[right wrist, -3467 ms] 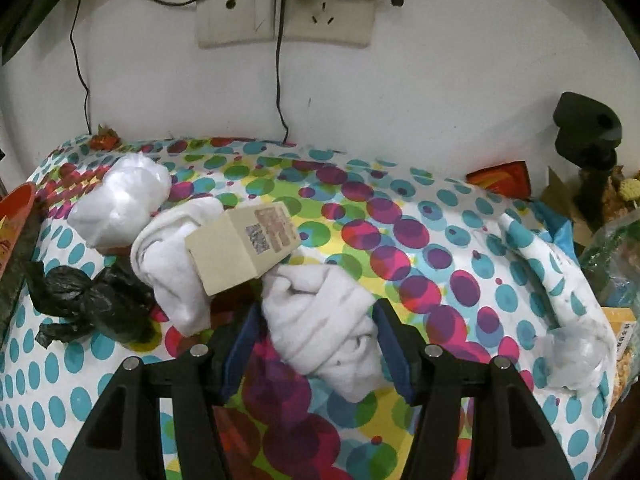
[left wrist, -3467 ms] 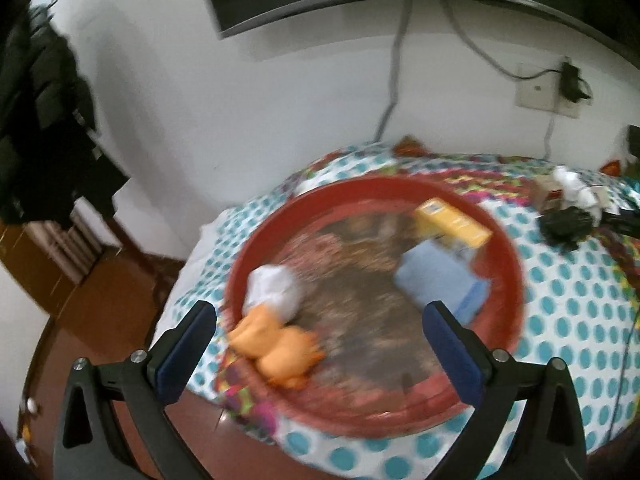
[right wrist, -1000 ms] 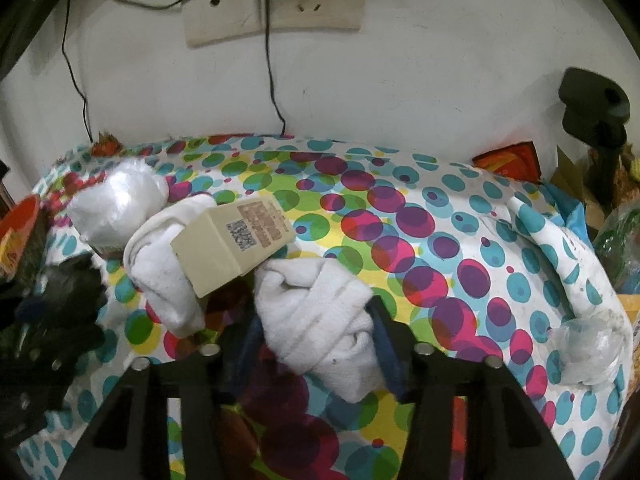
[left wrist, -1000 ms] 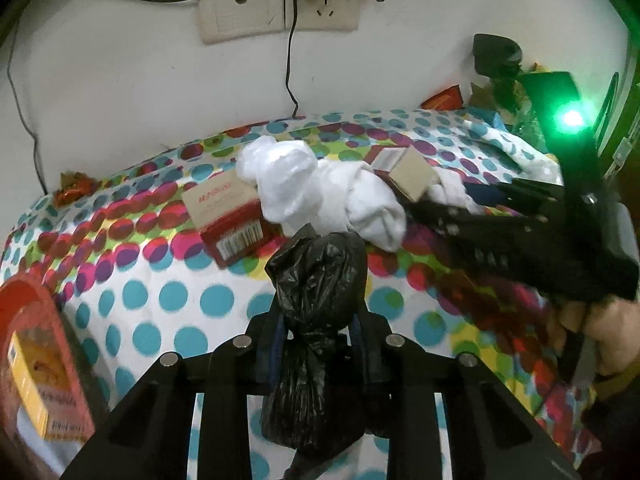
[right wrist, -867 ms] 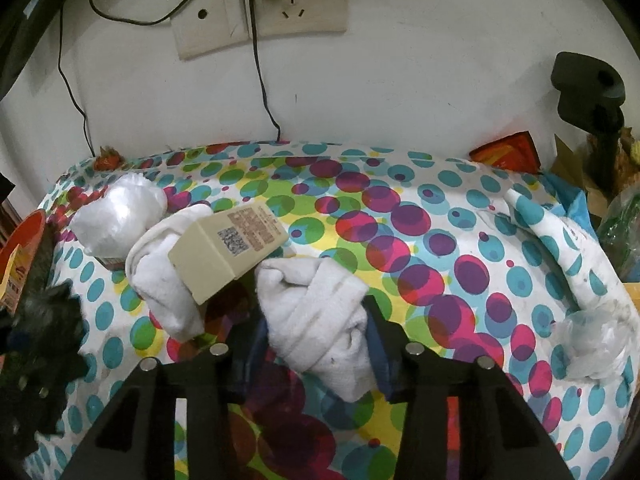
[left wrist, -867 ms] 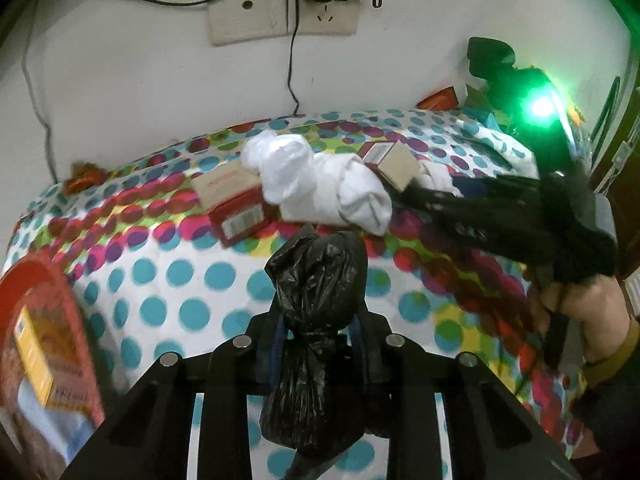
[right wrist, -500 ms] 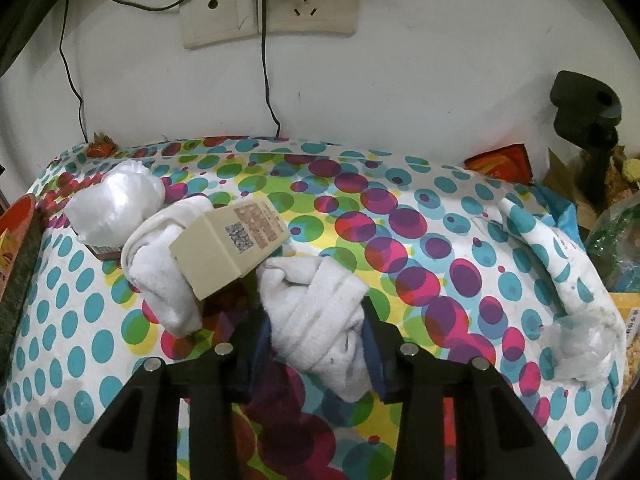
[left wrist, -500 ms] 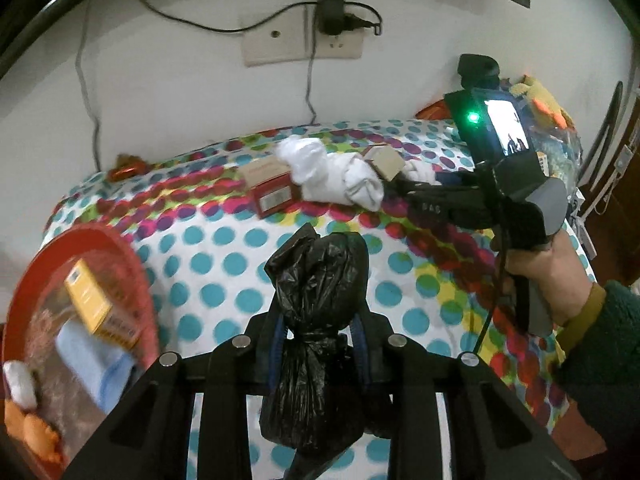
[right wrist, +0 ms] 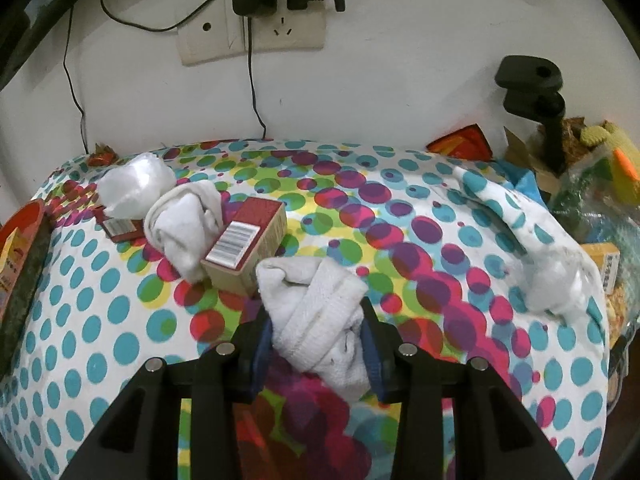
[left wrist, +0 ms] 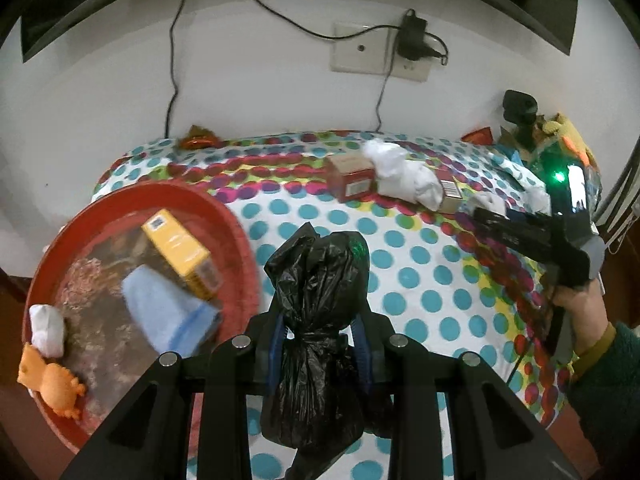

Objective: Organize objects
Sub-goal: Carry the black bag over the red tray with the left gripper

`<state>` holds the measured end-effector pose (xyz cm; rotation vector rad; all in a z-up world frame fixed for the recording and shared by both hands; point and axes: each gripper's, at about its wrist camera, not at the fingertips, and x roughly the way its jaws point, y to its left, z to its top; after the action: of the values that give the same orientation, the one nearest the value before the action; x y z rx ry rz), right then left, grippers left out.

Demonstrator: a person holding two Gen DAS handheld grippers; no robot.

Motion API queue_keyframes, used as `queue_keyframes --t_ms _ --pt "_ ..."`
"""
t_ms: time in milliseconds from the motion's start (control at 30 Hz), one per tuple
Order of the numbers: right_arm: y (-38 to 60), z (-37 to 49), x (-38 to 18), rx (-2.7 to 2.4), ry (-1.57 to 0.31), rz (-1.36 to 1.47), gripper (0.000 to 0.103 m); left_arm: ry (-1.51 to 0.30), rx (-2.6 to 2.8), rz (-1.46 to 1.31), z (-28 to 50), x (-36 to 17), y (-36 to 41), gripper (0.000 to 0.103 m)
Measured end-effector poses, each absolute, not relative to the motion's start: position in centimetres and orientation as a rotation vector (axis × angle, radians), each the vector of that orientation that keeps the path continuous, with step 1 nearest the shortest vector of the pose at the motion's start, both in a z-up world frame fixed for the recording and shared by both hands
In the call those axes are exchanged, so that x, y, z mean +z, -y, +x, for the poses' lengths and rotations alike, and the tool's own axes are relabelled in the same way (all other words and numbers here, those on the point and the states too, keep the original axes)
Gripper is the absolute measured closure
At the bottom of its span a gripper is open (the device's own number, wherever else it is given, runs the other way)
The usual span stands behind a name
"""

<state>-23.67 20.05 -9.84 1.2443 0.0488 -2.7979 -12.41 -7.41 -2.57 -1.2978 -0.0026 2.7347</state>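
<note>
left gripper (left wrist: 318, 332): jaws clamped on black bag (left wrist: 318, 280) | right gripper (right wrist: 318, 344): jaws gripping white sock (right wrist: 316, 312), apparently squeezed | red tray (left wrist: 240, 236): bench's left edge

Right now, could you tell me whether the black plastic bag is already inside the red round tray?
Not yet. The black plastic bag is clamped in the left gripper, beside the red round tray.

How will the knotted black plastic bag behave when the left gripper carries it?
The knotted black plastic bag probably stays floppy: its tail droops below the left gripper. It seems light, pinched at its knotted neck without slipping.
</note>
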Motion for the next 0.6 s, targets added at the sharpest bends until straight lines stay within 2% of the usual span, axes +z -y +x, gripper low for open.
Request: queue_keyframes --t_ms 600 --pt "-20.0 -22.9 -9.0 -2.843 -0.045 1.197 0.063 -0.013 2.926 -1.368 -12.0 -0.4 16.2 0.073"
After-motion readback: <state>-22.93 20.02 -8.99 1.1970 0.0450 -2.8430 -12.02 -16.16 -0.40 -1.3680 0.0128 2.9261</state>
